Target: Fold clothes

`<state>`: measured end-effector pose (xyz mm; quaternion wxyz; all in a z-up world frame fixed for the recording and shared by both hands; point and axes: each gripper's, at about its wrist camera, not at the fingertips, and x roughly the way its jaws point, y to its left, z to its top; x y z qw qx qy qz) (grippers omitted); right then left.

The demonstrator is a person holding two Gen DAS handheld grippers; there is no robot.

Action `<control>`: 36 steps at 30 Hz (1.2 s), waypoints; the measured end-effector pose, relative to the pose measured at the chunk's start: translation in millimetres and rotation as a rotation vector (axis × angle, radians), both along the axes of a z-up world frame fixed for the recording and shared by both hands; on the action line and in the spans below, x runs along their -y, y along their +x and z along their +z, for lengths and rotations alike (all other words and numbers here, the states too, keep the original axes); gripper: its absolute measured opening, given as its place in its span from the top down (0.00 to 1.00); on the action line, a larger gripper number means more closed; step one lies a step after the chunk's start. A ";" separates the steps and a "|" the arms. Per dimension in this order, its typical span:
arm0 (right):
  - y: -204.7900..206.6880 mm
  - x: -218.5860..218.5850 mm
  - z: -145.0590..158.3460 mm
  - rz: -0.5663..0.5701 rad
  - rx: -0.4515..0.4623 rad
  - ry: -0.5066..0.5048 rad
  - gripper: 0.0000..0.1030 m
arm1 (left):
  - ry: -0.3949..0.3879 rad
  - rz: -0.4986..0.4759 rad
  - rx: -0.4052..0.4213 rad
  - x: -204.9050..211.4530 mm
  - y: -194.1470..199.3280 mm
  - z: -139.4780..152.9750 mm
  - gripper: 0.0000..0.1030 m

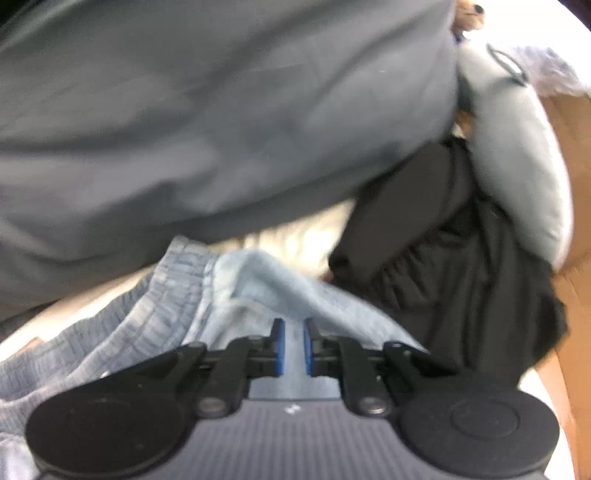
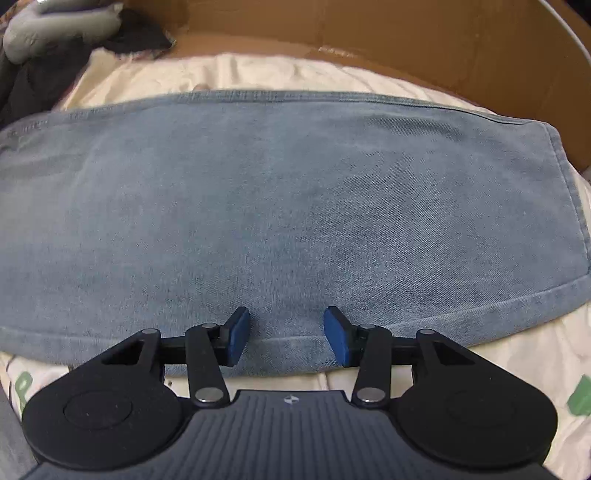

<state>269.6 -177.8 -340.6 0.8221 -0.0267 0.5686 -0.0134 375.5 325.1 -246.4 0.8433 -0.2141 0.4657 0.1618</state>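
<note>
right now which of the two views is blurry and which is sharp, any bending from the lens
Left wrist view: motion-blurred, grey garment and denim smeared. Right wrist view: sharp, weave of the jeans clear, but fisheye bows the cardboard box edge.

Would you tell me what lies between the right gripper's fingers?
Only the blue denim garment; its near hem runs between the open right gripper, seen in the right wrist view.

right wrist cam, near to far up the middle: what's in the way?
Right gripper, jaws open → jeans lying flat → cream bedding → cardboard box.
</note>
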 end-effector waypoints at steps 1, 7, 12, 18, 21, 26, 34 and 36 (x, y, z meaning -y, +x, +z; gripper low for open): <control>0.3 -0.7 4.4 0.006 -0.008 -0.018 0.51 | -0.003 -0.014 0.007 -0.6 -9.5 8.8 0.90; -21.5 10.2 52.0 -0.005 0.099 0.011 0.52 | -0.033 -0.079 0.049 -32.3 -36.8 55.4 0.89; -56.0 22.9 100.2 -0.042 0.192 0.050 0.52 | 0.030 -0.115 0.114 -55.4 -91.1 91.7 0.84; -108.0 41.1 151.6 -0.104 0.284 0.146 0.52 | 0.015 -0.122 0.124 -81.3 -148.6 131.1 0.81; -136.8 44.0 168.7 -0.106 0.314 0.186 0.52 | 0.092 -0.127 0.128 -92.1 -177.6 152.5 0.82; -187.9 38.0 188.7 -0.083 0.348 0.194 0.52 | 0.084 -0.107 0.119 -108.5 -214.5 166.7 0.82; -248.3 36.9 218.8 -0.132 0.398 0.237 0.52 | 0.061 -0.117 0.084 -112.3 -256.5 173.1 0.82; -258.1 38.0 223.0 -0.139 0.404 0.240 0.51 | 0.052 -0.119 0.075 -110.0 -264.8 171.6 0.82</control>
